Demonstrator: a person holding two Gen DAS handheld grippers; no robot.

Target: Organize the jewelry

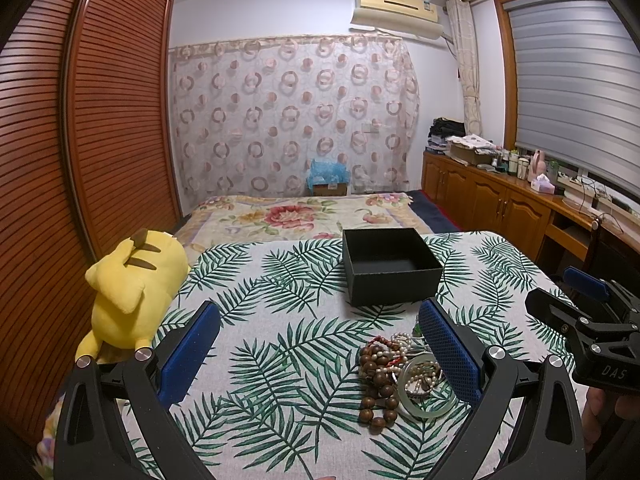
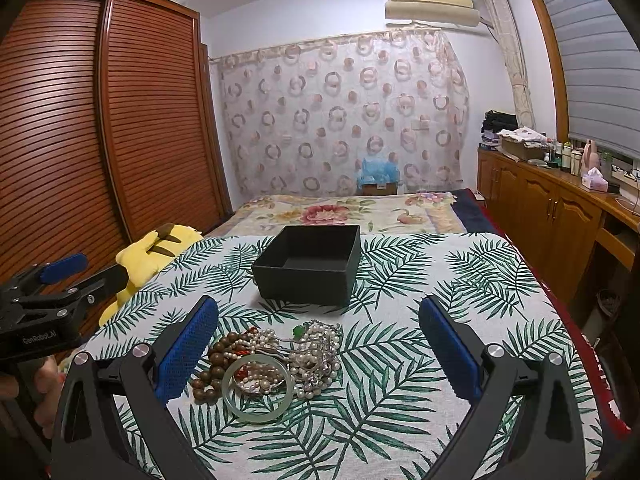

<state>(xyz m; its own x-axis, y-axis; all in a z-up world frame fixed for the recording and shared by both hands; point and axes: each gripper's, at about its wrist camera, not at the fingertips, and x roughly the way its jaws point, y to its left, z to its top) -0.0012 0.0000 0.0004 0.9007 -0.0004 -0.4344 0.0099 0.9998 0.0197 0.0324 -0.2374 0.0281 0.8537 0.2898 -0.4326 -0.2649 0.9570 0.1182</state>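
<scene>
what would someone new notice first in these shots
Probably the tangled jewelry pile of wooden beads, pearls and a pale green bangle, lying on the palm-leaf cloth between the open right tongs. Just beyond it sits an empty black box, and a yellow plush toy lies at the cloth's left edge.

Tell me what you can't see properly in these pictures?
- Jewelry pile, left wrist view: right edge hidden behind the left gripper's blue finger.
- Black box, right wrist view: near wall hides part of its floor.
- Yellow plush toy, right wrist view: the left gripper covers its lower half.
</scene>
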